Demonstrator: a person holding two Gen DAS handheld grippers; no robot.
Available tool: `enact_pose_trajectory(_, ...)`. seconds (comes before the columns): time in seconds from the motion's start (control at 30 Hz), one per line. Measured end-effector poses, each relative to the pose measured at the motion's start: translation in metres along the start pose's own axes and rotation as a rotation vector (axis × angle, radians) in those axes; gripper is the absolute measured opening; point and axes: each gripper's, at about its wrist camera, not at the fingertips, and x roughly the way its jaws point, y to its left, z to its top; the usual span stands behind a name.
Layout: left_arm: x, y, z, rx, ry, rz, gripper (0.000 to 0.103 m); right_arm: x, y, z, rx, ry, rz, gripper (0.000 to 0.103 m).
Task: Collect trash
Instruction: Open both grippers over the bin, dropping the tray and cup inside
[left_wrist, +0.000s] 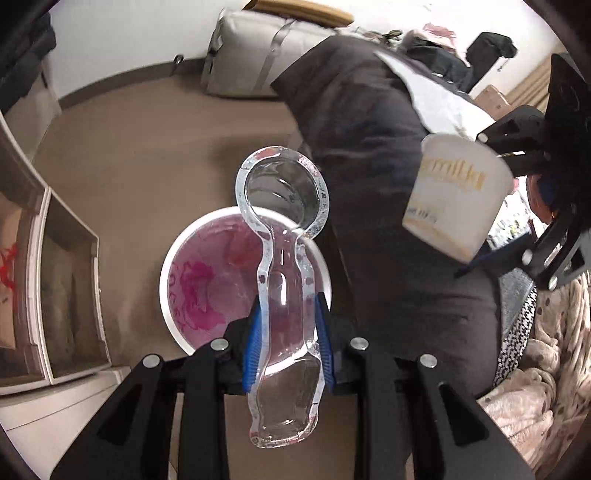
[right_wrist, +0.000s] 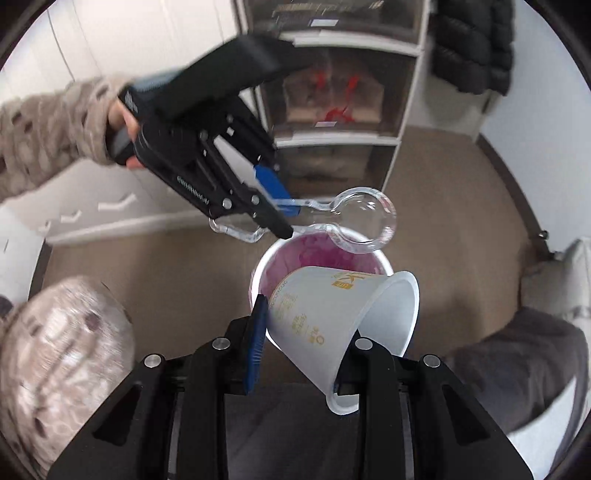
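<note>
Both pieces of trash are carried over the white bin (left_wrist: 173, 258) with the pink liner, which stands on the brown floor (left_wrist: 140, 155) near the drawer unit (right_wrist: 332, 92).

Left gripper (left_wrist: 288, 336): you have its blue pads clamped on the narrow waist of the clear plastic blister shell (left_wrist: 284, 229). Gripping at the waist keeps the thin shell from slipping, and it leaves the round end free to lead into the bin. Long axis runs along the fingers; the round end points away from you and lies over the bin's far rim, the flat end back between the linkages.

Right gripper (right_wrist: 299, 343): jaws are closed on the white yogurt cup (right_wrist: 332, 317), squeezing its side wall near the base. The cup lies tilted across the fingers, its mouth open to the right and slightly down, its base toward the camera. It overlaps the bin's near rim.

Judgement: both items are positioned for release; neither is in the bin yet.
</note>
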Motion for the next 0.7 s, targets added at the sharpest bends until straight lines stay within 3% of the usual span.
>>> enact_pose_trajectory(0.3, 0.024, 0.029, 0.008, -0.069, 0.017, -0.004, 0.031, 0.064, -0.006, 0.019, -0.084, 0.087, -0.052, 0.029)
enact_pose_trajectory(0.37, 0.027, 0.032, 0.011, -0.073, 0.026, -0.001, 0.033, 0.068, -0.005, 0.018, -0.108, 0.102, -0.077, 0.054)
enact_pose_trajectory(0.43, 0.03, 0.033, 0.012, -0.075, 0.033, 0.025, 0.058, 0.067, -0.004, 0.015, -0.141, 0.098, -0.101, 0.064)
enact_pose_trajectory(0.47, 0.033, 0.034, 0.013, -0.078, 0.036, 0.045, 0.078, 0.066, -0.003, 0.013, -0.164, 0.099, -0.122, 0.075)
enact_pose_trajectory(0.5, 0.034, 0.035, 0.014, -0.08, 0.035, 0.05, 0.091, 0.064, -0.001, 0.011, -0.181, 0.099, -0.139, 0.082)
enact_pose_trajectory(0.53, 0.035, 0.036, 0.014, -0.086, 0.033, 0.048, 0.093, 0.065, -0.003, 0.011, -0.195, 0.1, -0.144, 0.089)
enact_pose_trajectory(0.7, 0.047, 0.043, 0.015, -0.128, 0.103, 0.041, 0.098, 0.054, 0.0, 0.003, -0.255, 0.12, -0.18, 0.096)
